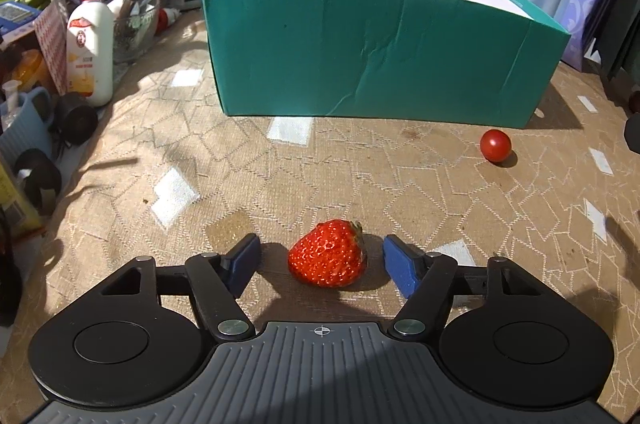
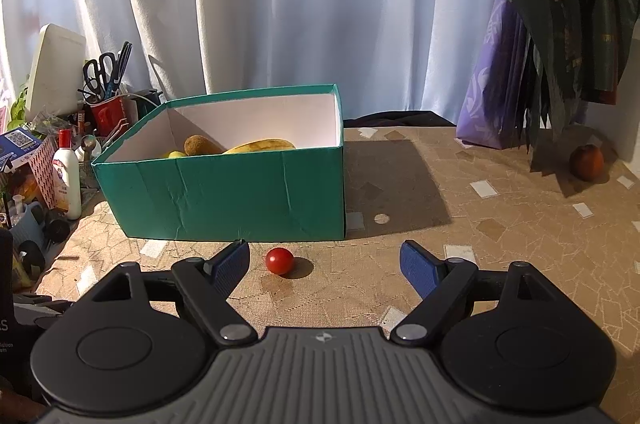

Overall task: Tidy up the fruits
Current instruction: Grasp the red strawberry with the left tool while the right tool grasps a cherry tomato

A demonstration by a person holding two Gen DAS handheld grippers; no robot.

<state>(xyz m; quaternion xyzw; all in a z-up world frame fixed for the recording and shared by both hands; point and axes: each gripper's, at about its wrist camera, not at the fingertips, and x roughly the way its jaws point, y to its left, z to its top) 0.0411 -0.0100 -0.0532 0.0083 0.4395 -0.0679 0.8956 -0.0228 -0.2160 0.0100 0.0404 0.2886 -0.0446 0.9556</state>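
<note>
White curtains are hanging behind a table [image 1: 120, 159] covered in a tan patterned cloth, with clutter piling along the left edge of both views. At upper centre of the left wrist view a teal box [image 1: 376, 51] is standing; the right wrist view is showing a banana [image 2: 260, 146] and a brown fruit [image 2: 198, 145] already lying inside it.

Low centre in the left wrist view, a strawberry [image 1: 328, 252] is lying on the cloth between the blue pads of the left gripper [image 1: 322, 258]. Both pads are standing apart from the fruit, touching nothing. Judged soft, light and easily bruised, it is wanting a gentle squeeze across its broad shoulders, not the tip.

Right gripper [image 2: 324, 262] is hovering with jaws spread wide and holding nothing. A cherry tomato [image 2: 279, 260] is sitting just right of its left pad, near the box front. Round, smooth and likely to roll, it is calling for a centred pinch.

An orange-red fruit [image 2: 587, 162] is resting far off at the right edge
</note>
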